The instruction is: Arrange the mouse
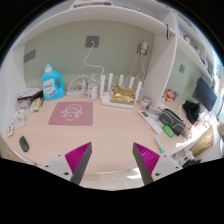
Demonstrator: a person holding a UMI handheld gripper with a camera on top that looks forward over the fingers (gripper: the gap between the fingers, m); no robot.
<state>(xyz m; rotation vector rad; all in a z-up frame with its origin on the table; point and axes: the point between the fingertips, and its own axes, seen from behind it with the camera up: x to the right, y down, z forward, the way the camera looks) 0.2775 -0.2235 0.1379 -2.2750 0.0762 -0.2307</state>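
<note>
A small dark mouse (24, 143) lies on the wooden desk (110, 130), far to the left of my fingers. A pink mouse mat (70, 113) lies flat further back, left of centre, with nothing on it. My gripper (112, 158) is open and empty above the desk's front part, with the bare desk between its magenta pads (78, 156). The mouse and the mat are both apart from the fingers.
A blue detergent bottle (52, 83) stands behind the mat. A white router (118, 90) with antennas stands at the back wall. On the right are a green object (170, 120), a monitor (203, 95) and several small items.
</note>
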